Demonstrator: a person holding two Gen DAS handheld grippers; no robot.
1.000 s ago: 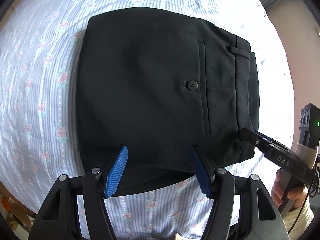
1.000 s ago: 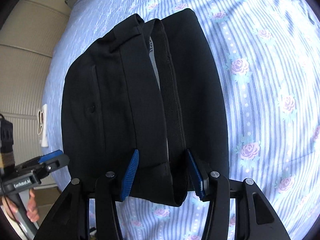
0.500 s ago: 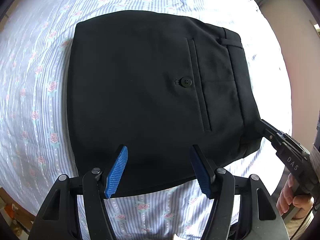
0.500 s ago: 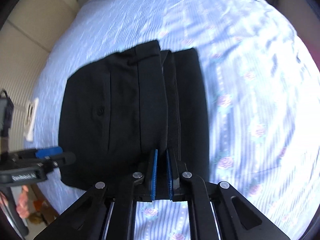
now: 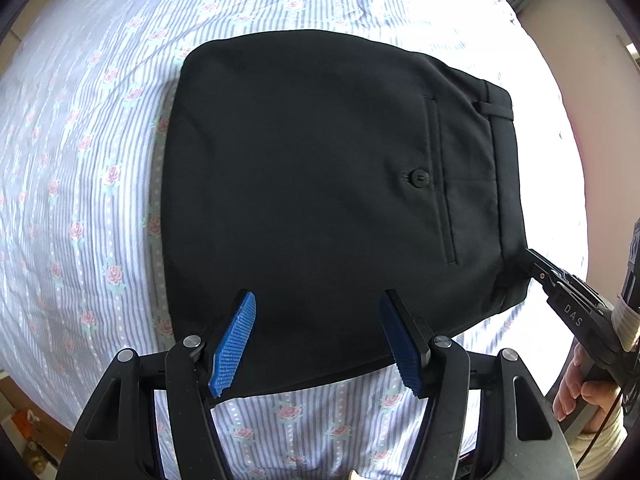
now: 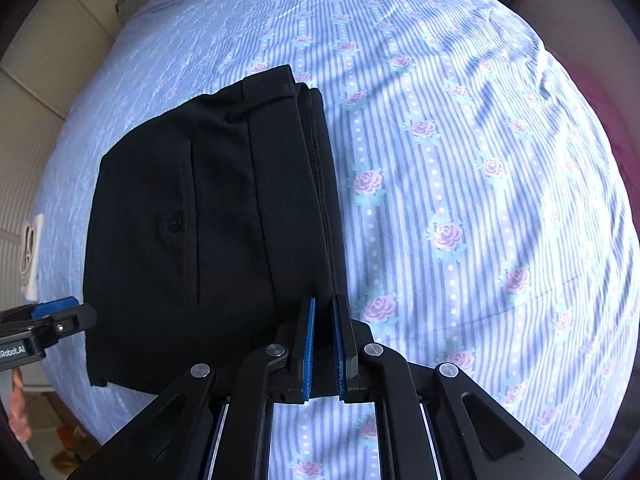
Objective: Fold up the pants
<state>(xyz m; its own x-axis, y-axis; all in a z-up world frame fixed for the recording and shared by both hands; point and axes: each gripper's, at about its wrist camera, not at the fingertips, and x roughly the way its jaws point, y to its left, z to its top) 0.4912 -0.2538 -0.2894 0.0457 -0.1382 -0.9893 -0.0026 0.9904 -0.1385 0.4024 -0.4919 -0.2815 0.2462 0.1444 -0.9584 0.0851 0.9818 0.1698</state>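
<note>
We see black pants (image 5: 320, 200) folded into a compact stack mid-frame on the floral bedsheet (image 6: 460, 200), our left gripper (image 5: 316, 340) wide and empty, our right gripper (image 6: 324, 344) pinched nearly closed at the waistband edge, little left.

Looks like a bedroom in somebody's home — the whole work surface is a bed (image 6: 460, 160) with a blue-and-white striped sheet printed with little pink roses, slightly rumpled like real bedding. A padded beige headboard or wall panel (image 6: 52, 40) runs along the far-left edge in the right wrist view. Folded black pants (image 5: 320, 200) lie on the sheet, and there's some cluttered stuff on the floor (image 5: 24, 432) down past the mattress edge — too blurry to identify.
</note>
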